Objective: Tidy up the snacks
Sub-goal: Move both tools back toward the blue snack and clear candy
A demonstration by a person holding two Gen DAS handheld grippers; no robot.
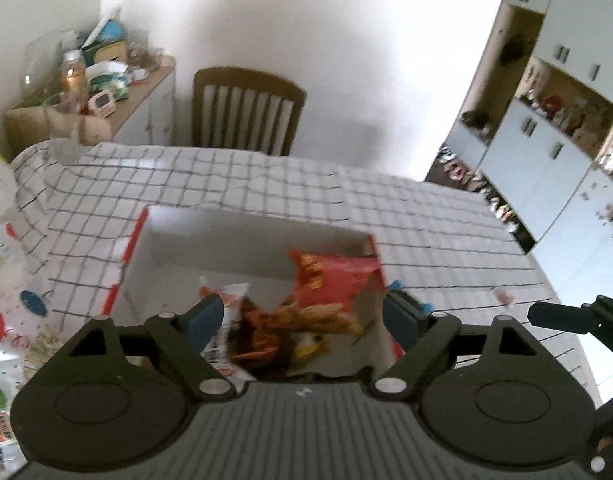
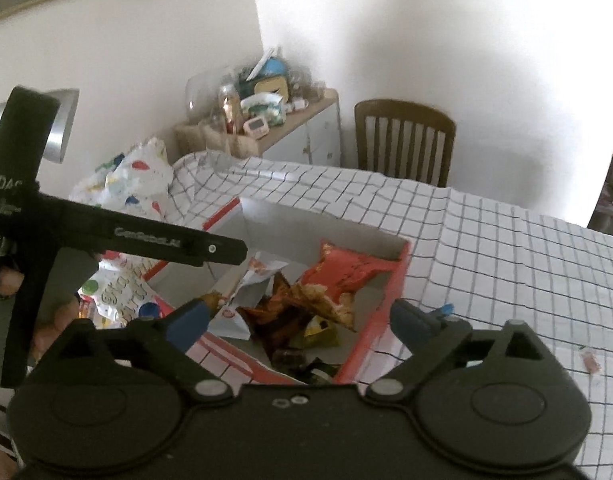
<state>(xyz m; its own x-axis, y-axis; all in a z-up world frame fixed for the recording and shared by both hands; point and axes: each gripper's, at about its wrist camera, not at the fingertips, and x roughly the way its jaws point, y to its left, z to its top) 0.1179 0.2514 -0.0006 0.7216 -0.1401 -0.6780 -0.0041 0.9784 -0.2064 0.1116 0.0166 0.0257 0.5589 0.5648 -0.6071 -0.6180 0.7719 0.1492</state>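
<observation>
Left gripper [image 1: 306, 316] and right gripper [image 2: 302, 316]: wide open, holding nothing, low centre of frame over box [image 2: 390, 280]. Red bag [image 1: 338, 280] among snacks inside. Checked surface [image 2: 506, 248] beneath.

Ahead of the hand-held gripper: glossy foil snack bags [image 2: 346, 272] in a matt cardboard box [image 2: 390, 304]; wrinkled checked cloth [image 2: 506, 240] beyond; wooden chair [image 1: 246, 112] farther ahead.

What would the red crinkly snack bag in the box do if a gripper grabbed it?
The red crinkly snack bag would probably crumple and flop, since its foil already looks creased. It likely feels light. Leaning on the red-edged white cardboard box, it may slump when nudged.
</observation>
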